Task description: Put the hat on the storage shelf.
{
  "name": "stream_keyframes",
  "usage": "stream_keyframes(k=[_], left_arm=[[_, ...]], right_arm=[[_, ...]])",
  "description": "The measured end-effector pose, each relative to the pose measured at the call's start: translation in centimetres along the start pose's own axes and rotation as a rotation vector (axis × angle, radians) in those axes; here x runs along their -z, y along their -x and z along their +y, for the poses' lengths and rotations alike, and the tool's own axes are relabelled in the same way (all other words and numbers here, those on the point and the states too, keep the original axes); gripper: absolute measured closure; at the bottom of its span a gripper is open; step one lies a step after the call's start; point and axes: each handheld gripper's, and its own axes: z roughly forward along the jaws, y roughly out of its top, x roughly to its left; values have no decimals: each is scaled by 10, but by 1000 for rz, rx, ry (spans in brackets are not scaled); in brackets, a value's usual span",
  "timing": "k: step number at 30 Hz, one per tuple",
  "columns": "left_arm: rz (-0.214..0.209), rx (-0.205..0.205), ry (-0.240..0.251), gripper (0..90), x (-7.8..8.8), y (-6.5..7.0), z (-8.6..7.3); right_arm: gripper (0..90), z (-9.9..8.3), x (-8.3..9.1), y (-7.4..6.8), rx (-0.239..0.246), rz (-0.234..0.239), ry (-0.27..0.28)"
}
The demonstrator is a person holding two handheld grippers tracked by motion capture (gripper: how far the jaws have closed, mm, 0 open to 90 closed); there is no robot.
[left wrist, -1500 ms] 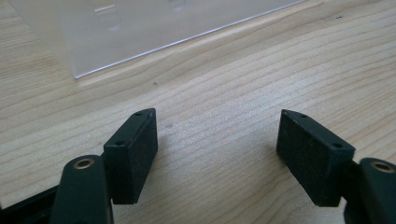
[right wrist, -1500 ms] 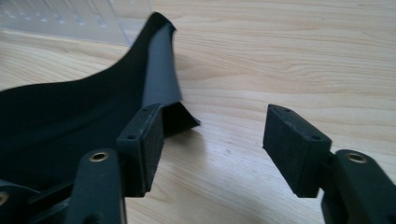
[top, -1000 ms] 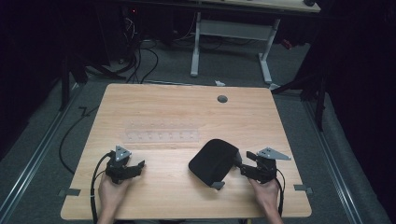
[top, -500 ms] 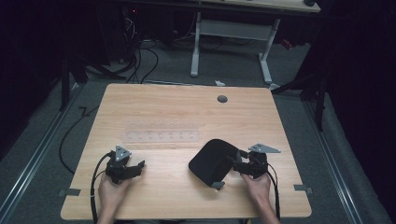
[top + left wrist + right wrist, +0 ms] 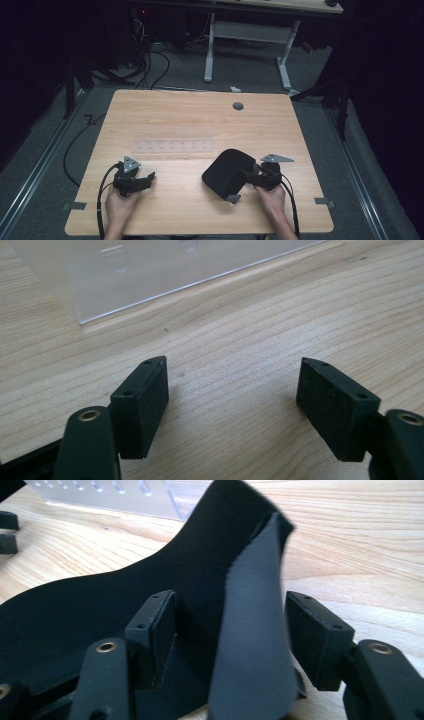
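Right gripper view: right gripper (image 5: 230, 630) spread w/ black pad's (image 5: 150, 590) upturned edge between, ungripped; could flop away. Left gripper (image 5: 232, 405) spread, empty.

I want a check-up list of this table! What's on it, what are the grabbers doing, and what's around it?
Surface: wooden table, grommet near the far edge.
Job's things: black pad, one edge lifted; clear rack lying mid-table.
Clutter: nothing seen.
Grippers: left gripper open over bare wood; right gripper open, jaws astride the pad's raised flap, not clamped.
Cables: one cable trails from the left gripper; more on the floor.
Surroundings: grey floor, another desk's legs behind, dark room.
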Motion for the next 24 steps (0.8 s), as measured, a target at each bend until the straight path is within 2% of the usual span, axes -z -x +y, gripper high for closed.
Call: stream_keyframes(k=[2, 4, 7, 8, 9, 10, 12, 15, 18, 20, 24], left_arm=[[0, 0, 0, 295, 0, 0, 0], [0, 0, 0, 295, 0, 0, 0], [0, -1, 0, 294, 0, 0, 0], [-1, -1, -1, 293, 0, 0, 0], [-1, -1, -1, 293, 0, 0, 0], [-3, -2, -1, 293, 0, 0, 0], [-2, -4, -2, 293, 0, 0, 0], [-2, -2, -1, 293, 0, 0, 0], [-2, -3, -2, 293, 0, 0, 0], [-2, -2, -1, 293, 0, 0, 0], [-2, -4, -1, 293, 0, 0, 0]], right_arm=[[475, 0, -1, 1, 2, 27, 6], [495, 0, -2, 0, -2, 38, 3], [543, -1, -2, -1, 15, 45, 1], [587, -1, -1, -2, 28, 52, 1], [587, -1, -1, -2, 28, 52, 1], [628, -1, 0, -2, 40, 65, 4], [645, -1, 1, -3, 43, 69, 3], [726, -1, 1, -3, 60, 104, 8], [776, -2, 3, -6, 76, 135, 19], [800, -2, 4, -10, 104, 145, 18], [827, -2, 4, -11, 113, 167, 17]])
